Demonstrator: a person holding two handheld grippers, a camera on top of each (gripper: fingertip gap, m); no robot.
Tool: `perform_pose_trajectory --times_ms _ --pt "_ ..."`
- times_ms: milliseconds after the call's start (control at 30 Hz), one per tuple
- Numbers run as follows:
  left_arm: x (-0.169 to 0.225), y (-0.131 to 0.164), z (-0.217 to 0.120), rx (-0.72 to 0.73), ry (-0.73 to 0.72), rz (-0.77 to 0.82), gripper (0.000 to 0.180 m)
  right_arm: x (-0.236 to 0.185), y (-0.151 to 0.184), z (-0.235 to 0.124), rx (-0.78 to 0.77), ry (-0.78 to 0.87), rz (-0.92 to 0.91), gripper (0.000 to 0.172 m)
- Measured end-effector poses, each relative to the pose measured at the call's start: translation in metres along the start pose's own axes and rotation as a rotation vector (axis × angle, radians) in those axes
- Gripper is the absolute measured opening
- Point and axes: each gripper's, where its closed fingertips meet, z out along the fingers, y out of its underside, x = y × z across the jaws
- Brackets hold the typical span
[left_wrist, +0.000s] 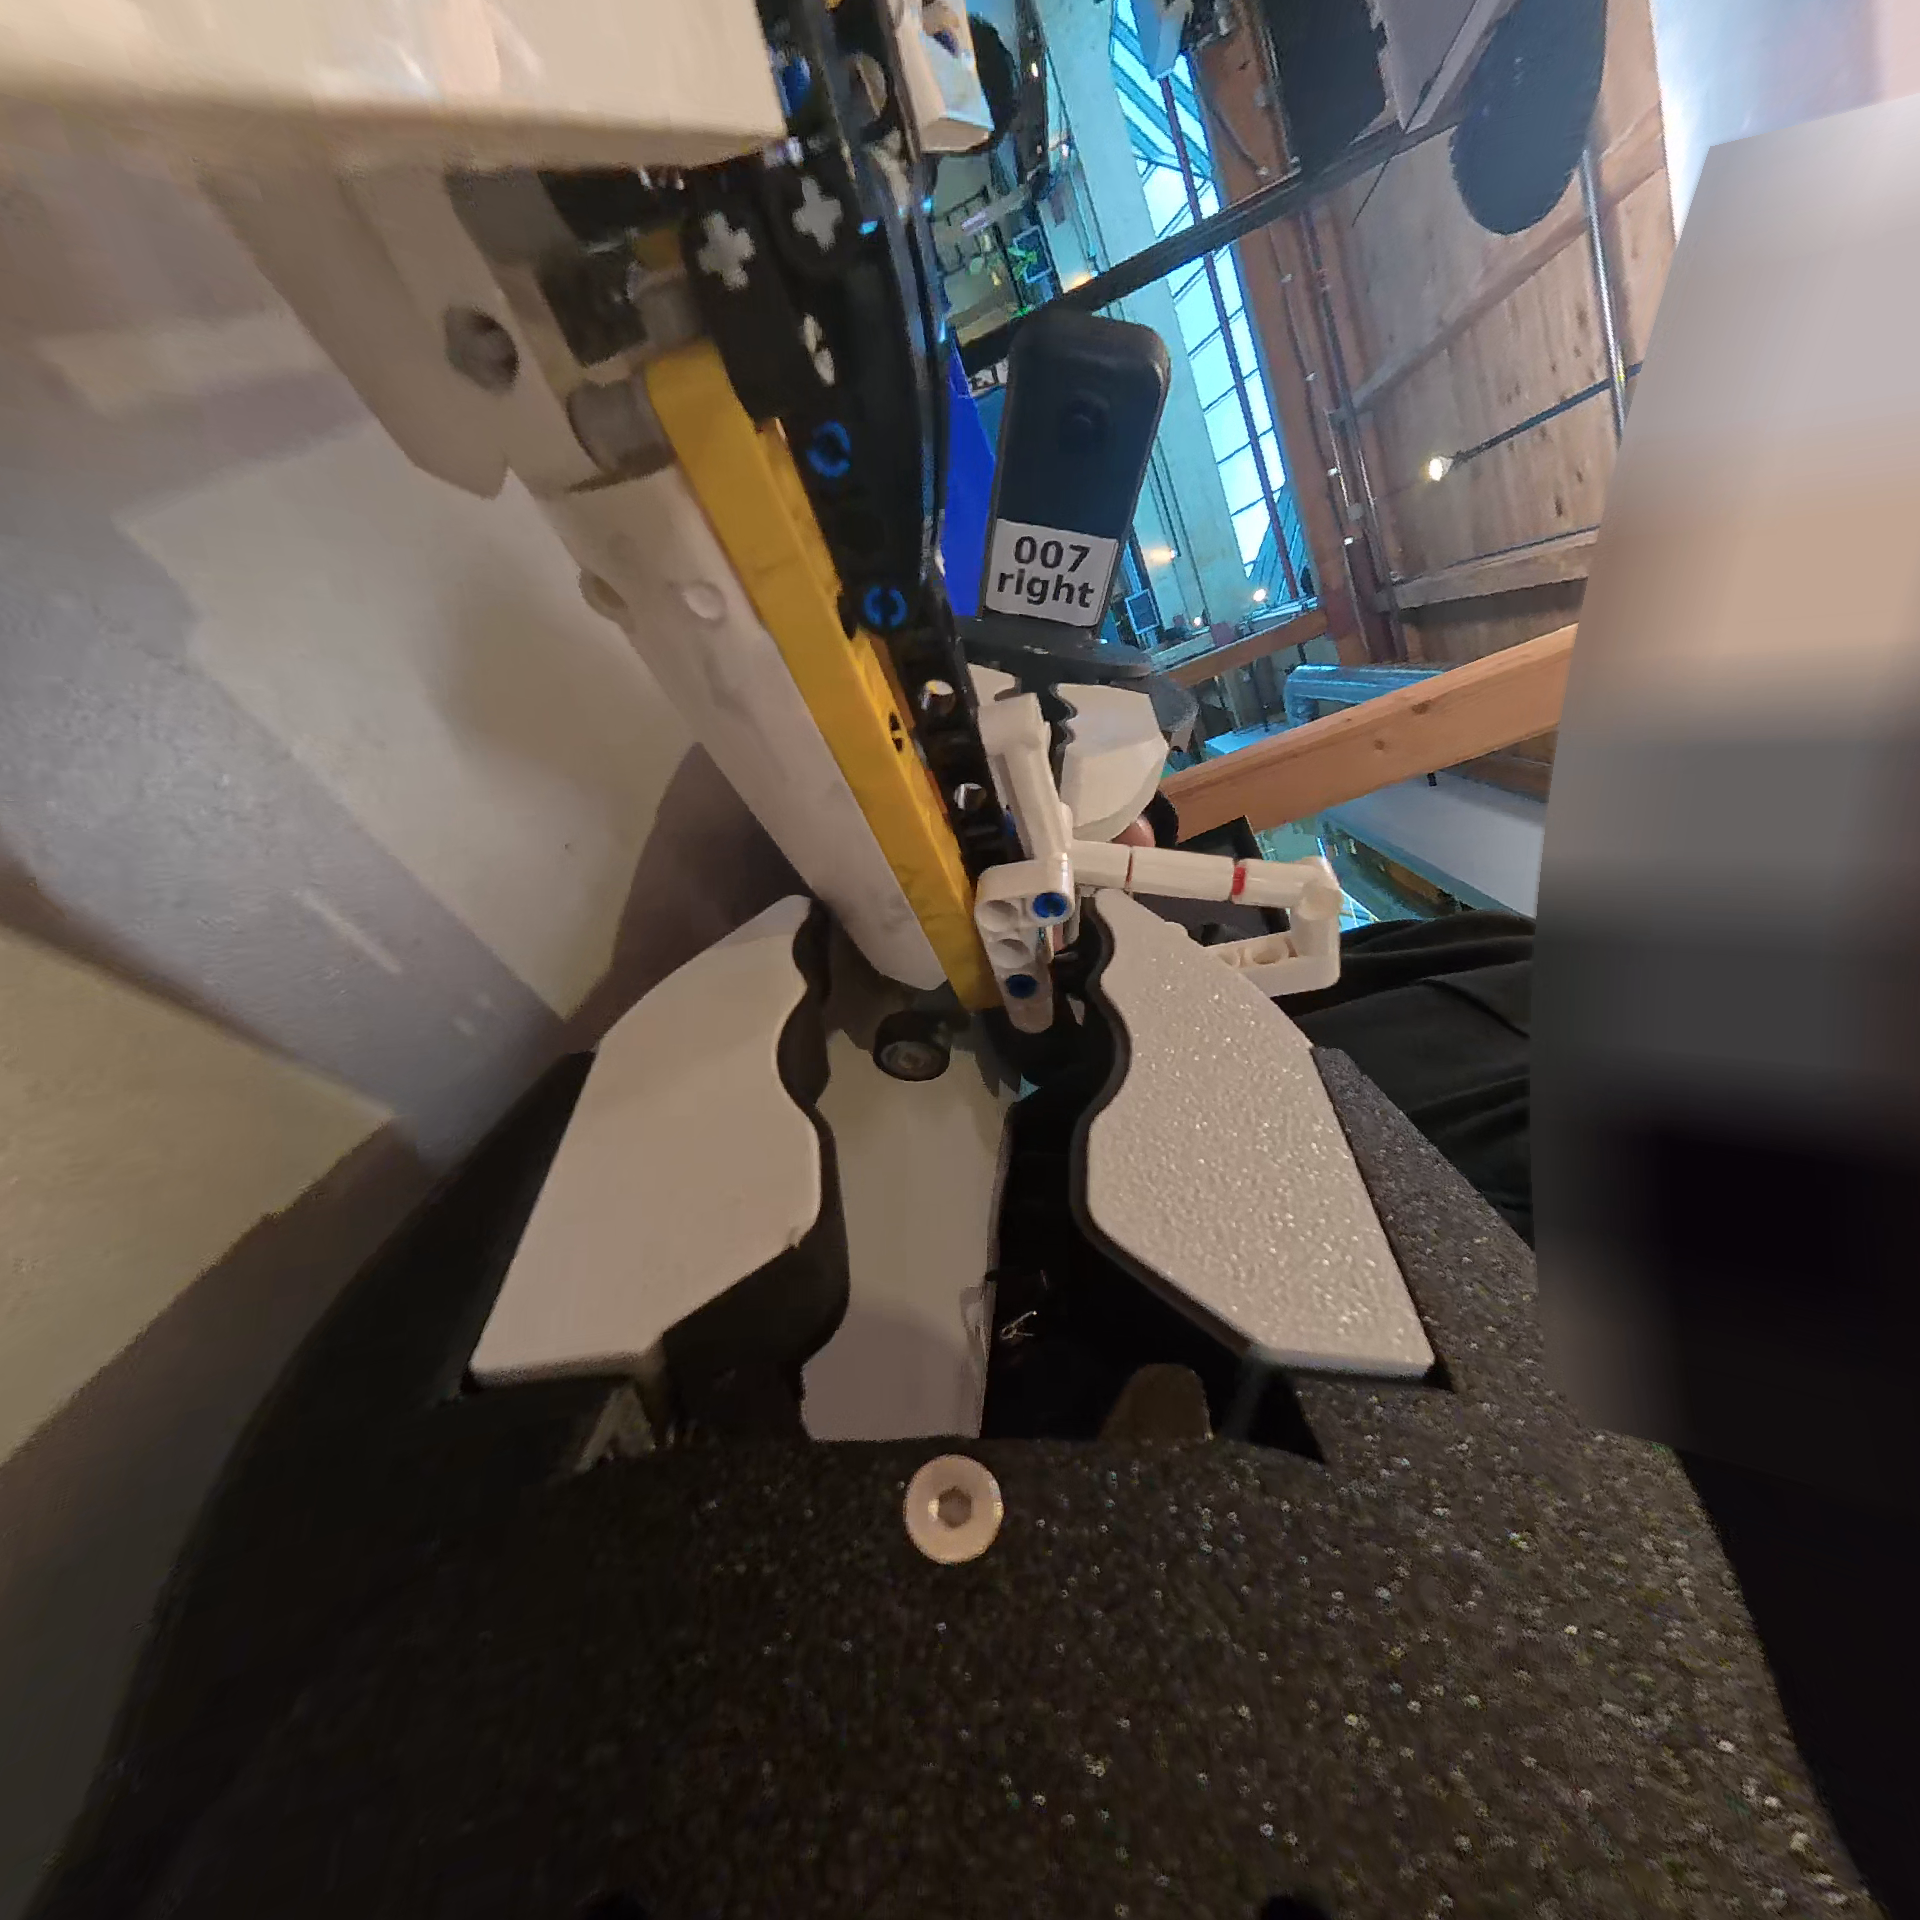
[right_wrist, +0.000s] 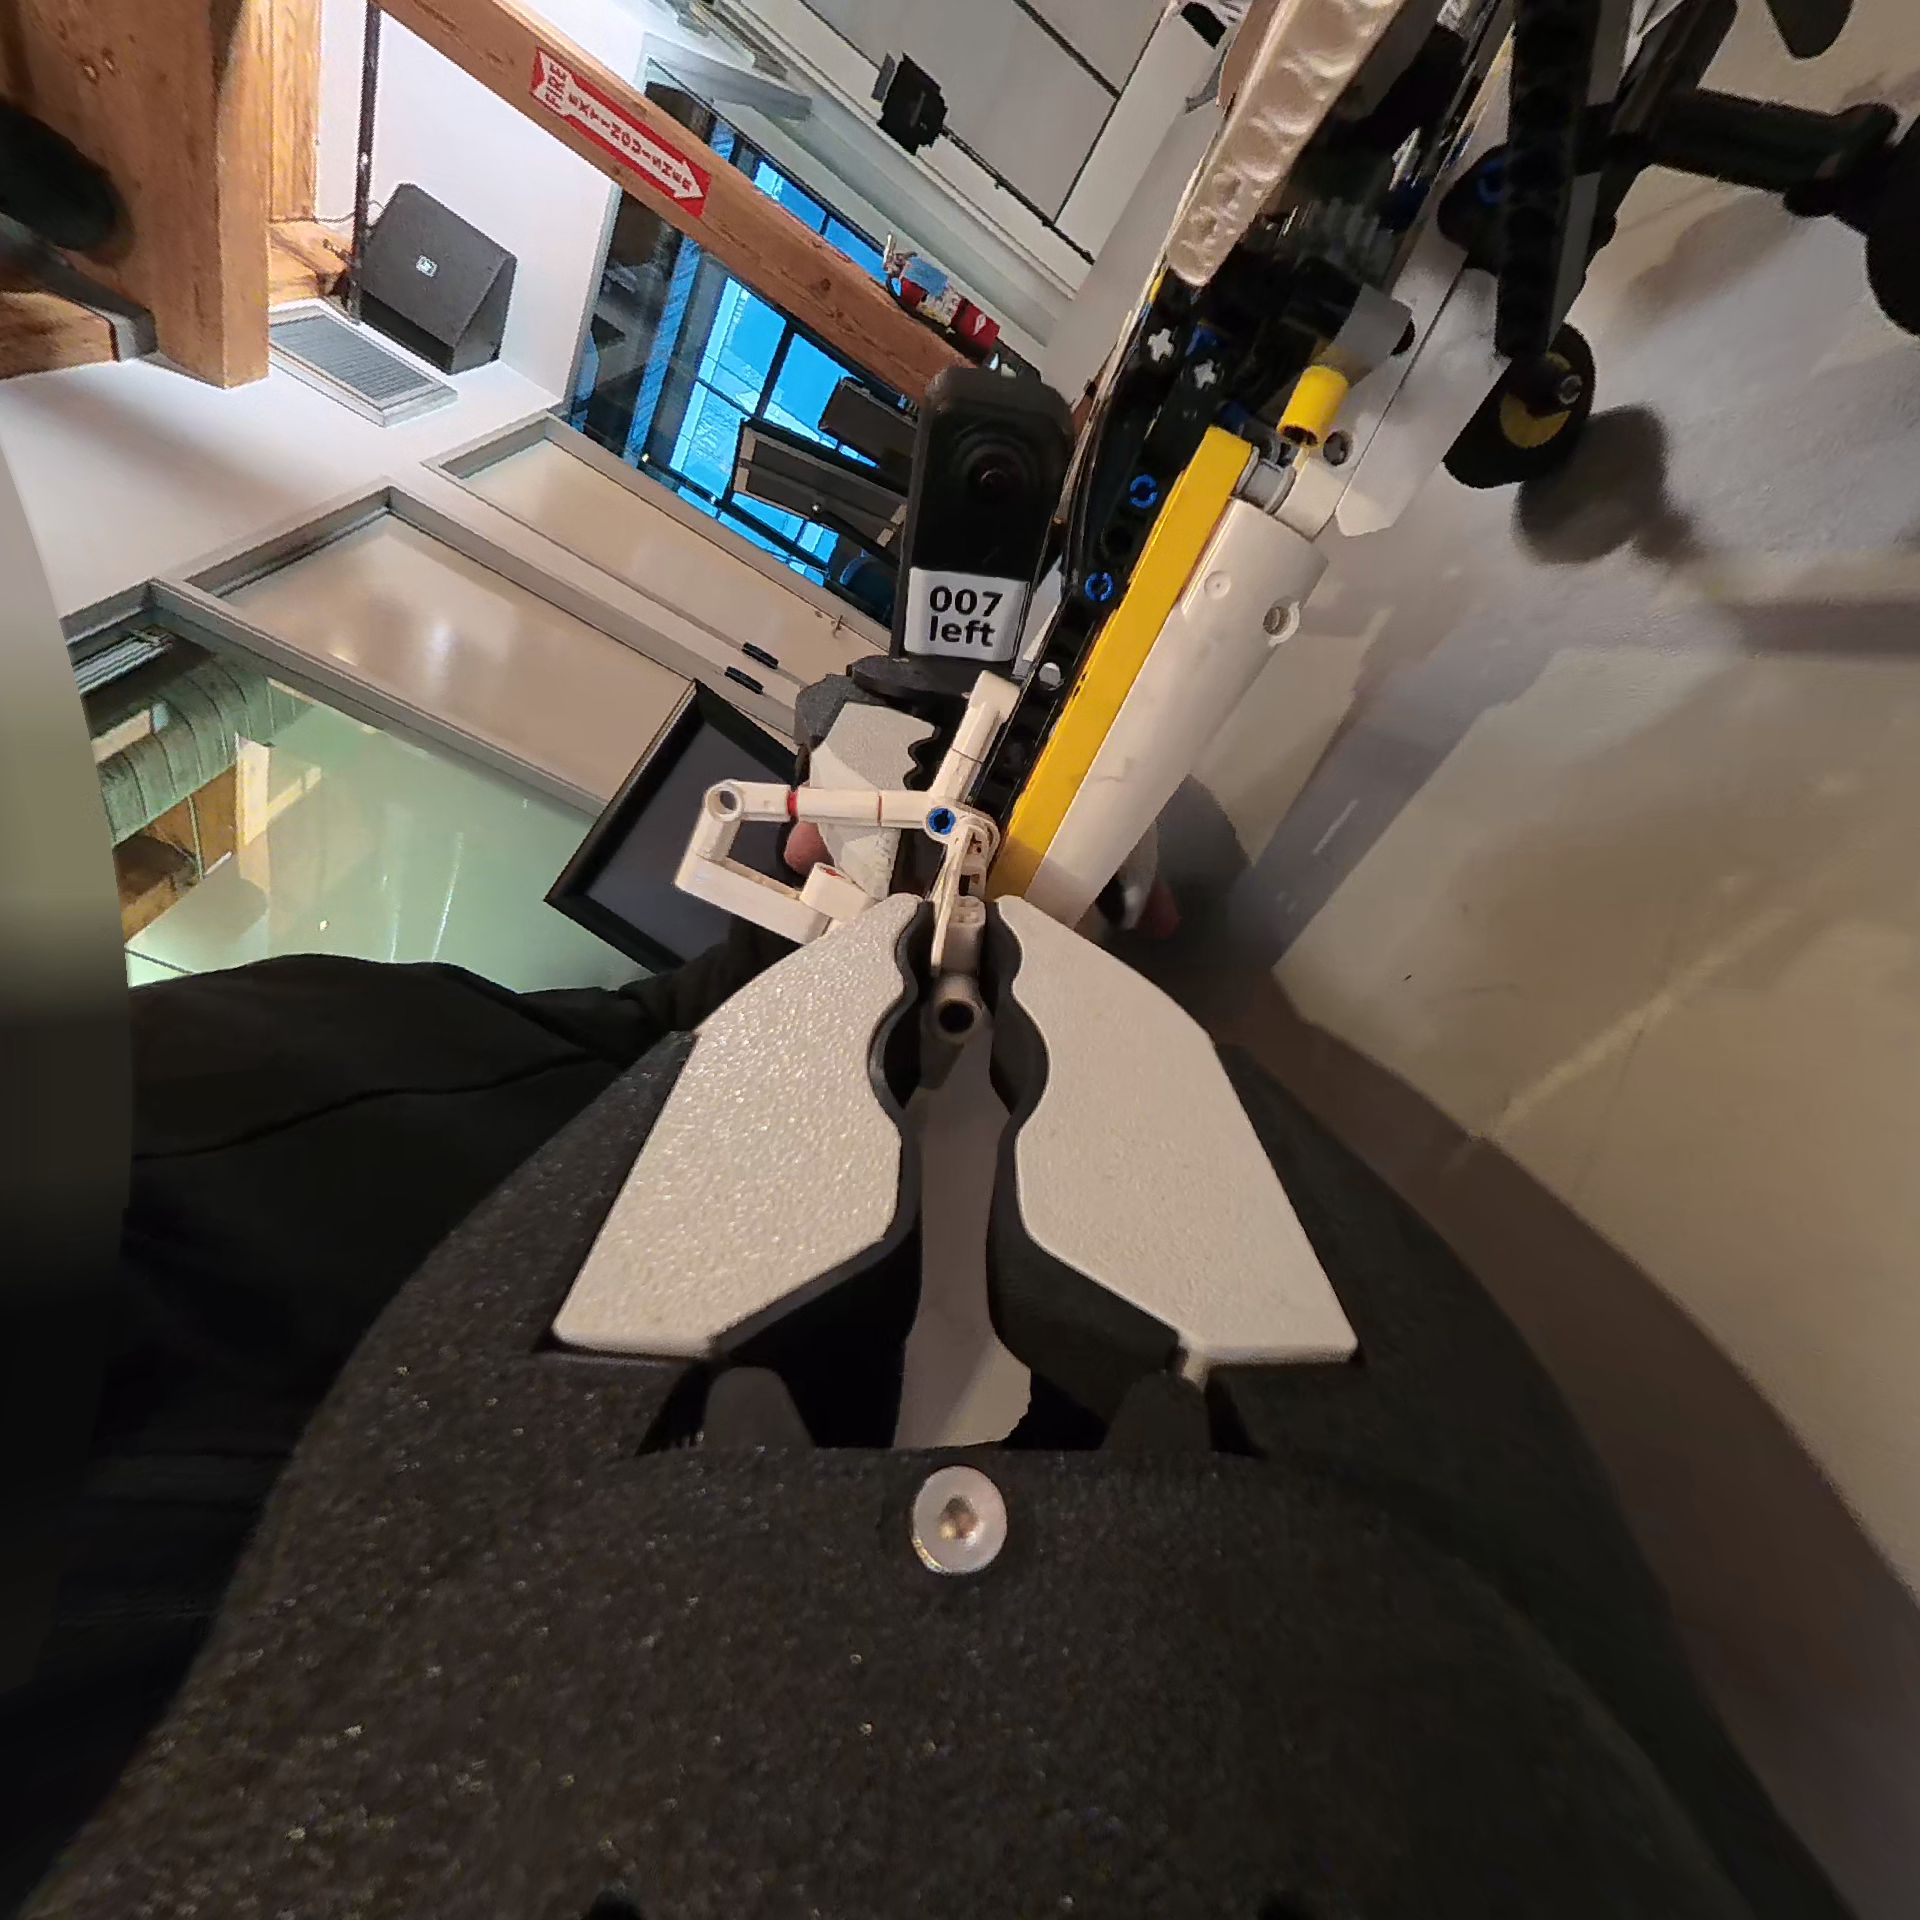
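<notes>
two handheld grippers meet from opposite sides on a technic-style brick model, a long assembly of white panels, a yellow beam (left_wrist: 800, 665) and a black perforated beam (left_wrist: 935, 717), held up in the air and running diagonally through both views. in the left wrist view, the left gripper (left_wrist: 951, 971) has its jaws moderately apart around the lower end of the model: the white panel and yellow beam lie against the left finger (left_wrist: 707, 1049), and a white pinned connector (left_wrist: 1023, 914) with blue pins sits just beside the right finger, though whether both pads press cannot be told. this view also shows a small black wheel (left_wrist: 909, 1055) low between the jaws, and a white linkage arm (left_wrist: 1195, 873) with a red ring sticking out to the right. behind it stands the other gripper's black camera (left_wrist: 1081, 457) with a white label. in the right wrist view, the right gripper (right_wrist: 961, 935) has its jaws narrow, pinching a thin white connector piece (right_wrist: 956, 914) at the tip of the model, with a grey tube end (right_wrist: 951, 1013) showing in the hollow behind it. only this view shows a black and yellow wheel (right_wrist: 1538, 410) on a black strut at upper right, the pale worktop (right_wrist: 1662, 987) to the right, and a dark framed screen (right_wrist: 665, 842) below the white linkage arm. the left gripper's labelled black camera (right_wrist: 982, 499) faces back from beyond the model.
</notes>
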Motion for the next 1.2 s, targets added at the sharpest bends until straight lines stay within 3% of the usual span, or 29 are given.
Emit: perform_pose_trajectory --times_ms 300,500,533,867,1000,1100,1200 --pt "-0.011 0.004 0.002 -0.022 -0.074 0.033 0.036 0.008 0.005 -0.003 -0.043 0.067 -0.069 0.008" --pt "-0.006 0.010 0.003 -0.080 -0.029 0.031 0.029 0.004 0.007 -0.008 -0.090 0.071 -0.229 0.008" --pt "-0.003 0.011 0.002 -0.086 -0.004 0.036 0.017 0.005 0.007 -0.009 -0.092 0.071 -0.238 0.008" --pt "-0.003 0.008 0.001 -0.082 0.018 0.027 0.017 0.005 0.005 -0.009 -0.008 -0.054 0.068 0.008" --pt "-0.007 0.009 0.003 -0.089 -0.019 0.038 0.017 0.009 0.006 -0.011 0.004 -0.022 0.085 0.008" --pt "-0.008 0.011 0.004 -0.106 -0.030 0.051 0.017 0.010 0.009 -0.013 -0.022 0.028 -0.013 0.008" --pt "-0.010 0.014 0.005 -0.128 -0.039 0.049 0.017 0.012 0.013 -0.016 -0.097 0.113 -0.245 0.008"
